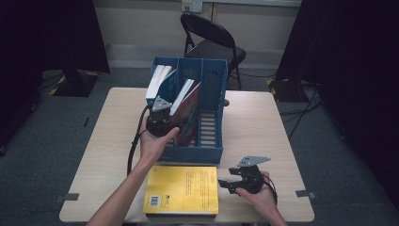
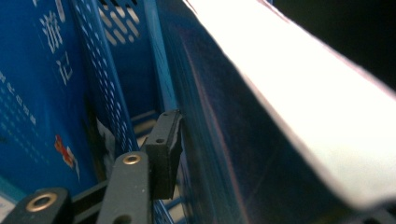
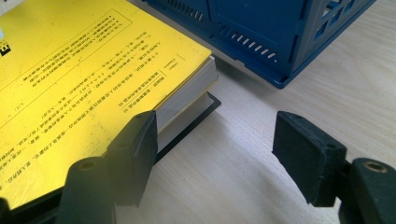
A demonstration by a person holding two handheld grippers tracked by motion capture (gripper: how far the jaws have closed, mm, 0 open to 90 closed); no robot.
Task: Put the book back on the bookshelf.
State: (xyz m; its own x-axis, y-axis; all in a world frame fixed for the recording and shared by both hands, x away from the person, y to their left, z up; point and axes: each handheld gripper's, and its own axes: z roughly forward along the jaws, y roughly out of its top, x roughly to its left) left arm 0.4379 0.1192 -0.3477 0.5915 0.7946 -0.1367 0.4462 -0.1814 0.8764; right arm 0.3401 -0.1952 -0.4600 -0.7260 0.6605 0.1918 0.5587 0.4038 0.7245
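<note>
A: Left gripper (image 1: 159, 120) sits at the blue file rack (image 1: 211, 141), jaws part-spread beside the dark-covered book (image 2: 243, 154) leaning in its middle slot. Pinching?
B: Cannot tell.
A: Right gripper (image 3: 215, 154)?
B: Spread, empty — low on the table (image 3: 289, 74) beside the yellow book (image 3: 88, 70), likely next for filing.

Left gripper (image 1: 159, 123) fingertips hidden behind book (image 1: 187, 110) in blue rack (image 1: 214, 141). Yellow book (image 1: 182, 189) hides most of dark book beneath; near edge cropped.
</note>
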